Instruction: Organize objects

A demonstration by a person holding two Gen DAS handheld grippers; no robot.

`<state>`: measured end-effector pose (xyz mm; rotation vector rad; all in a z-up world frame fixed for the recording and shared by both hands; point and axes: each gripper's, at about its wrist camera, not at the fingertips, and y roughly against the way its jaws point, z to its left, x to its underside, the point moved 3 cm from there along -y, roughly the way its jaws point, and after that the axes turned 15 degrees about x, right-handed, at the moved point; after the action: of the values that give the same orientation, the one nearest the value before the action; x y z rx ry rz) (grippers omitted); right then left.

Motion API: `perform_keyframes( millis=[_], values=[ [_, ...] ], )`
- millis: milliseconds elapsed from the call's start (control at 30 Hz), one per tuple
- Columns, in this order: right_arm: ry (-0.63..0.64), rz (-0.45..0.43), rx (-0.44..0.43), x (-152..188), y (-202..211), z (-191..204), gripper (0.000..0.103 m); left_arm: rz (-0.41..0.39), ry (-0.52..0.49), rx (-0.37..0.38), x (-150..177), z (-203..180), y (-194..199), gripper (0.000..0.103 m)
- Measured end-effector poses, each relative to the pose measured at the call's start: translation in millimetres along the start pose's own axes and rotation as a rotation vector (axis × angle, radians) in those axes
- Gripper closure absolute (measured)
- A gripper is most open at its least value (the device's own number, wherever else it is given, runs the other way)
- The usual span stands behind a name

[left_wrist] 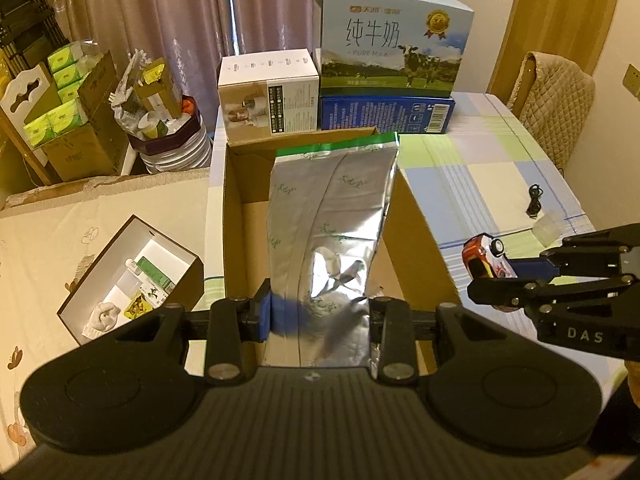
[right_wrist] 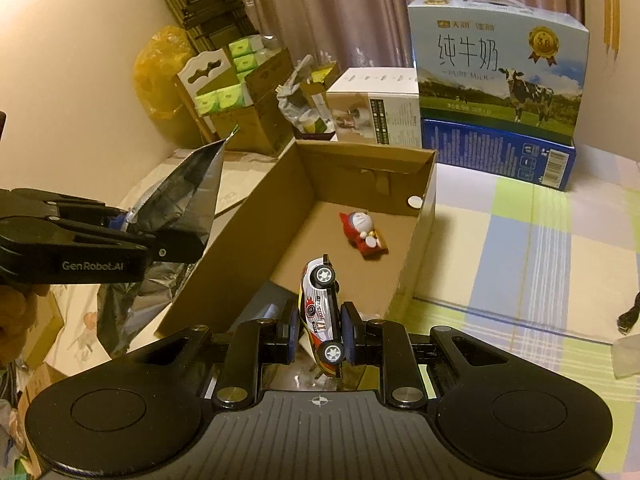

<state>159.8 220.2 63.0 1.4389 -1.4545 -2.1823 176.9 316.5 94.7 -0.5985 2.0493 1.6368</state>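
Note:
My left gripper (left_wrist: 320,312) is shut on a silver foil pouch (left_wrist: 332,216) with a green top edge and holds it upright over the open cardboard box (left_wrist: 234,208). From the right wrist view the pouch (right_wrist: 192,196) hangs at the box's left wall. My right gripper (right_wrist: 320,332) is shut on a red, white and yellow toy car (right_wrist: 322,312), held on its side above the near end of the box (right_wrist: 424,216). The car (left_wrist: 486,256) also shows at the right in the left wrist view. A small Doraemon figure (right_wrist: 364,232) lies on the box floor.
A milk carton case (left_wrist: 392,44) on a blue box (left_wrist: 384,114) and a white box (left_wrist: 268,96) stand behind the cardboard box. A small open box of items (left_wrist: 128,280) lies left. A black cable (left_wrist: 534,200) and a clear plastic piece (left_wrist: 548,228) lie on the checked tablecloth (left_wrist: 500,168).

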Motion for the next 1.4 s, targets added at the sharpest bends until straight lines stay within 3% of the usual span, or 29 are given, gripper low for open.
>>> perform_keyframes(
  millis=[433, 533, 633, 1000, 1400],
  values=[
    [-0.042, 0.02, -0.002, -10, -39, -10, 0.084, 0.007, 0.031, 0.017, -13, 27, -48, 0.072],
    [-0.052, 0.022, -0.006, -9, -43, -11, 0.084, -0.003, 0.031, 0.004, -16, 32, -57, 0.068],
    [-0.056, 0.024, -0.008, -9, -46, -11, 0.084, -0.028, 0.047, 0.01, -16, 37, -58, 0.058],
    [-0.075, 0.032, -0.02, -9, -52, -9, 0.084, -0.026, 0.051, -0.002, -3, 41, -51, 0.055],
    [-0.111, -0.019, -0.057, -18, -52, -4, 0.084, -0.037, 0.051, -0.01, 0, 44, -46, 0.048]
  ],
)
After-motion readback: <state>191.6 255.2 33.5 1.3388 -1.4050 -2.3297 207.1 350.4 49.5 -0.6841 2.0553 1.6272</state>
